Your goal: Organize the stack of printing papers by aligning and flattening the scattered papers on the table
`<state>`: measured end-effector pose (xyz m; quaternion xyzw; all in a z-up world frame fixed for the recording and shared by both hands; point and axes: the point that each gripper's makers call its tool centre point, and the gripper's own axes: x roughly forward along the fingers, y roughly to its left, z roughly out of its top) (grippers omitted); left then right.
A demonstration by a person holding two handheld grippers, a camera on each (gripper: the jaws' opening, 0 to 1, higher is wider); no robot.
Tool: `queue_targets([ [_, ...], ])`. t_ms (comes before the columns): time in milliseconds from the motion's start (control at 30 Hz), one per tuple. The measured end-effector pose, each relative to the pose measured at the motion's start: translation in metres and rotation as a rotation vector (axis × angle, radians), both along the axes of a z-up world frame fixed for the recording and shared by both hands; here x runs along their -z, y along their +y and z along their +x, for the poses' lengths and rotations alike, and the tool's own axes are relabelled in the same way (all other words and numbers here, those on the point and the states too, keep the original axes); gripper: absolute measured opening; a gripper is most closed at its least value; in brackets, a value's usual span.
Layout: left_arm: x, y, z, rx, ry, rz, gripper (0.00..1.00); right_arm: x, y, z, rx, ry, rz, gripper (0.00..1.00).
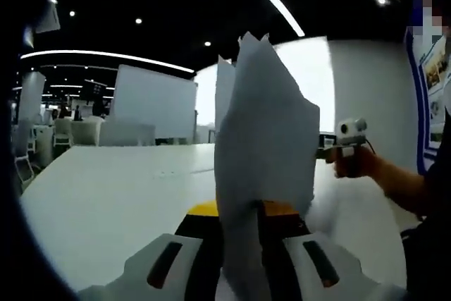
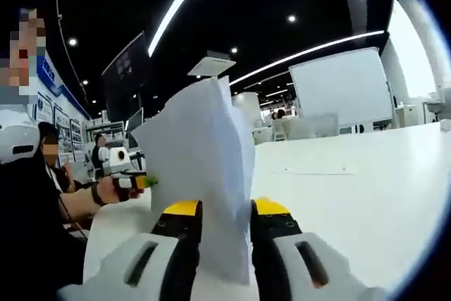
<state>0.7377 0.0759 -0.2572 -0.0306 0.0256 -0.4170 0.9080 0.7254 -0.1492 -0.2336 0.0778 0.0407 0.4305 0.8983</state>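
A stack of white printing papers [image 1: 264, 146] stands upright in the air above the white table [image 1: 106, 195], its top edges uneven and fanned. My left gripper [image 1: 243, 213] is shut on the stack's lower edge, the sheets rising between its yellow-tipped jaws. In the right gripper view the same papers [image 2: 204, 153] rise between the jaws of my right gripper [image 2: 225, 209], which is shut on them. Each gripper shows in the other's view at the far side of the stack: the right gripper [image 1: 345, 147] and the left gripper [image 2: 125, 174], each held by a hand.
The white table [image 2: 366, 188] stretches wide beyond the papers, with a flat sheet [image 2: 310, 170] lying on it. Whiteboards [image 1: 151, 100] and chairs [image 1: 84, 132] stand behind it. A seated person [image 2: 49, 156] is off to the side, and a poster wall [image 1: 430, 82] is close by.
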Motion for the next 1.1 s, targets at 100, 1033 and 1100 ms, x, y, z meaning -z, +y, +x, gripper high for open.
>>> queue_targets([
  [100, -0.003, 0.000, -0.001, 0.004, 0.005, -0.020, 0.22, -0.016, 0.001, -0.004, 0.003, -0.047, 0.004, 0.23],
  [1033, 0.001, 0.003, 0.003, 0.017, 0.067, -0.053, 0.14, 0.000, -0.007, 0.018, 0.008, -0.047, 0.056, 0.09],
  [1100, 0.002, 0.006, 0.005, 0.014, 0.089, -0.079, 0.13, 0.000, -0.008, 0.016, 0.007, -0.043, 0.068, 0.04],
])
